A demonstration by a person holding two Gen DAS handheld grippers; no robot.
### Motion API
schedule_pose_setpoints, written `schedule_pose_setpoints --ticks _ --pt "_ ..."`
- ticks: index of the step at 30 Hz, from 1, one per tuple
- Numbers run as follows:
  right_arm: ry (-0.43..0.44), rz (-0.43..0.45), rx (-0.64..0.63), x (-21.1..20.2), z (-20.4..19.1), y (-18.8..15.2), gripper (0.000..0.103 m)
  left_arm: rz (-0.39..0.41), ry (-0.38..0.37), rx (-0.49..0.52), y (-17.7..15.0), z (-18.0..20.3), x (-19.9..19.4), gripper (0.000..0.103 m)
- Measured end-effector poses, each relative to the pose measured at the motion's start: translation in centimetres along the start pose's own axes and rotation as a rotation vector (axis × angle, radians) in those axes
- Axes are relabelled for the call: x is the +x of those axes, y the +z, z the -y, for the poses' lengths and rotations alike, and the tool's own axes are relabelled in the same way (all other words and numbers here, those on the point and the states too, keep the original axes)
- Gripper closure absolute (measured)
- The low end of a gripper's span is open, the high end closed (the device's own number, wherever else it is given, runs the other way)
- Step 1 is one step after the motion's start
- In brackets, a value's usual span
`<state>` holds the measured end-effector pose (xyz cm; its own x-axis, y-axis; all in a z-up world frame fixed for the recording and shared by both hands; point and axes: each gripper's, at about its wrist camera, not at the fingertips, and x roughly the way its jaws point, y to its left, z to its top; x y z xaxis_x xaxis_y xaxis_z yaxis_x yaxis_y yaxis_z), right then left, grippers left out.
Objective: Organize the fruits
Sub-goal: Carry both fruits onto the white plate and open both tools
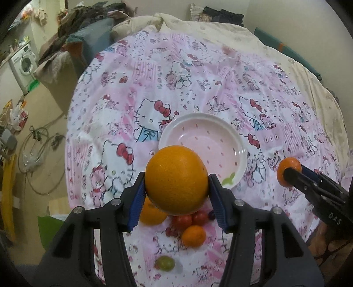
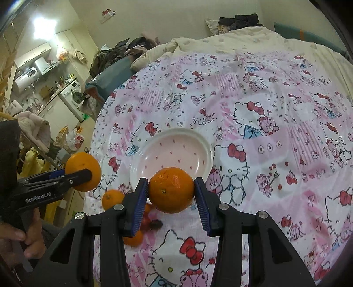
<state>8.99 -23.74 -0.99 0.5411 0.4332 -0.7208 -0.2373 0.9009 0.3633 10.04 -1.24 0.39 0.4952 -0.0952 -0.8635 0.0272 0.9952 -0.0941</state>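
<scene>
A bed (image 1: 220, 66) carries everything, spread with a pink and white cartoon-cat sheet (image 1: 123, 106) over a cream quilt (image 1: 220, 31) that shows along the far edge. A white plate (image 1: 239, 136) with a pale pink, speckled centre sits on the sheet, nothing in it. Nearer the camera, a cluster of fruit lies on the sheet: an orange (image 1: 151, 215), a smaller mandarin (image 1: 193, 236), several red cherry tomatoes (image 1: 189, 218) touching one another, a dark grape (image 1: 211, 214) just beside them, and a green grape (image 1: 165, 263) lying apart. Dark clothes (image 1: 222, 14) are piled at the far end of the bed.
</scene>
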Motion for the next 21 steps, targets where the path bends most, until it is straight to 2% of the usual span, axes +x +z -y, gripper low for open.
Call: schedule_pose_setpoints --ticks 13,21 --pt "-0.025 -0.058 0.000 5.1 2.0 4.4 0.059 -0.027 0.029 0.072 4.5 0.4 4.7 0.052" --pt "-0.064 -0.184 -0.082 12.1 2.5 5.4 0.059 -0.066 0.035 0.040 4.8 -1.2 7.6 0.052"
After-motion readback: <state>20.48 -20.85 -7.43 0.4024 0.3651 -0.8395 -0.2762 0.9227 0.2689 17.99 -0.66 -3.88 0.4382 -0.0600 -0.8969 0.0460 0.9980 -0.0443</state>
